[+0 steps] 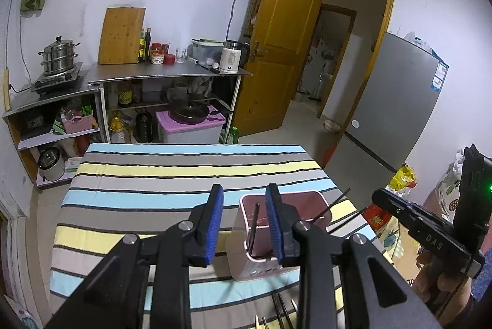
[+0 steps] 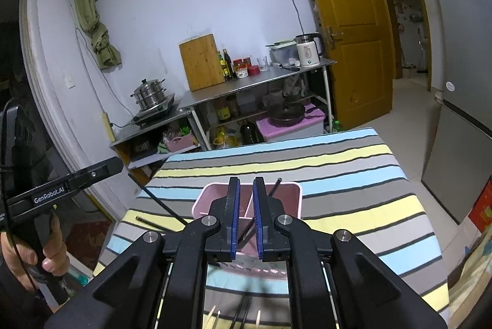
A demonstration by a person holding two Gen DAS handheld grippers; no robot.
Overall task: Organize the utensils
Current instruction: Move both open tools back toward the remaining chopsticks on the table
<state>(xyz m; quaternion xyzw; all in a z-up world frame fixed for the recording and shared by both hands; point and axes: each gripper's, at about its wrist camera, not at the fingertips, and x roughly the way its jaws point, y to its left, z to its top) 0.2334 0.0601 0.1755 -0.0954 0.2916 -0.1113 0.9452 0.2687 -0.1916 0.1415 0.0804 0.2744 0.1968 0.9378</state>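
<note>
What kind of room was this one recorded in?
Most likely a home kitchen: a steel counter with a stacked steamer pot on a cooker, an electric kettle and sauce bottles, plus a fridge by the door.

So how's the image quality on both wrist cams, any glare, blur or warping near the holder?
Left wrist view: sharp, evenly lit, no glare; fisheye bows the striped cloth and door; pink holder is clear. Right wrist view: equally sharp, the same holder shows between the fingers, dark corners, walls curve at the edges.

holder (image 1: pixel 270 267) – pale pink | tablecloth (image 1: pixel 153 175) – blue, yellow, grey stripes | fingers (image 1: pixel 213 224) – blue
</note>
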